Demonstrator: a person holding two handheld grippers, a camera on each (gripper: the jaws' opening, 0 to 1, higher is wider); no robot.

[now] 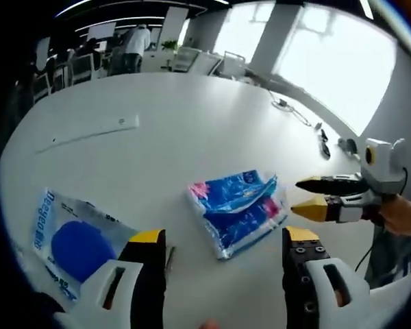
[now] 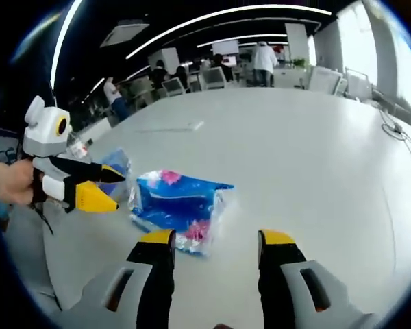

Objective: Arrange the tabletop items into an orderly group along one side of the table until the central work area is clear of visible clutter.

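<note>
Blue tissue pack [image 1: 238, 211] lies just beyond both open, empty grippers, long axis probably diagonal; right gripper [image 1: 307, 196] nearer, left gripper [image 2: 108, 190] beside it.

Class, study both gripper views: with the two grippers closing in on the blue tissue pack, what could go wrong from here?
1. Both the left gripper and the right gripper approach the blue tissue pack from opposite sides, so they might collide.
2. Its wrapper looks loose and glossy, so jaws may pinch film and slip.
3. The flat blue-and-white packet lies near the table edge and could be knocked off.
</note>
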